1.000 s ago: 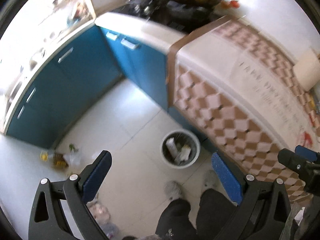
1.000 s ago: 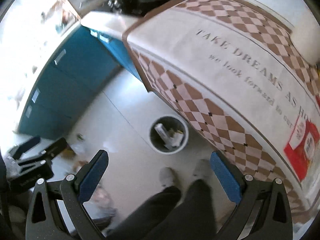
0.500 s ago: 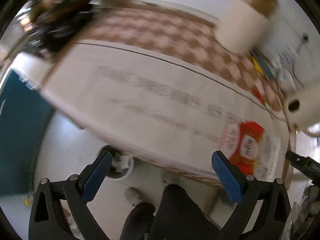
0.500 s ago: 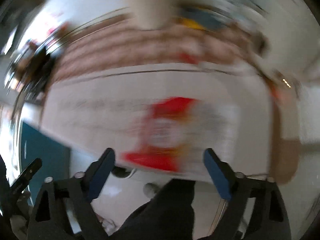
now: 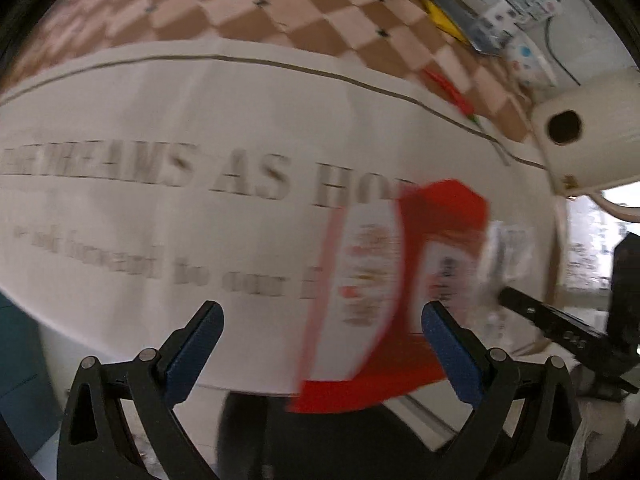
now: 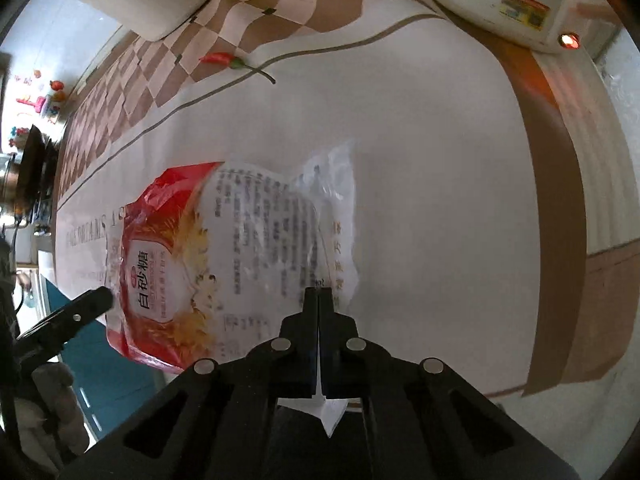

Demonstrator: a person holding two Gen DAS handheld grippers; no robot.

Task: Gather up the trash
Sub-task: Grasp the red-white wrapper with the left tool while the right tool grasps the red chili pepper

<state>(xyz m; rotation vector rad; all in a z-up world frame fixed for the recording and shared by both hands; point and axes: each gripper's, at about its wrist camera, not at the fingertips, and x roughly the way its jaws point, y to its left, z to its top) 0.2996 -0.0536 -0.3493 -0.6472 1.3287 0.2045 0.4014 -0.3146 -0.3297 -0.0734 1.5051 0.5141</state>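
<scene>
An empty red and clear plastic sugar bag (image 6: pixel 224 264) lies on the table's white cloth (image 6: pixel 432 184), overhanging the near edge. My right gripper (image 6: pixel 319 296) is shut on the bag's clear end at the table edge; a sliver of plastic pokes out beneath its fingers. In the left wrist view the same bag (image 5: pixel 384 280) is blurred. My left gripper (image 5: pixel 320 340) is open and empty above the table edge, its right finger (image 5: pixel 448 344) beside the bag.
A red chili (image 6: pixel 222 59) lies on the checkered part of the cloth. A white appliance (image 6: pixel 496 4) stands at the far right, a paper roll (image 5: pixel 592 132) and packets (image 5: pixel 516 12) behind. Blue cabinets (image 6: pixel 116 384) are below left.
Both grippers swung up from the floor and trash bin to the tabletop. My right gripper went from open to shut on the bag's clear end.
</scene>
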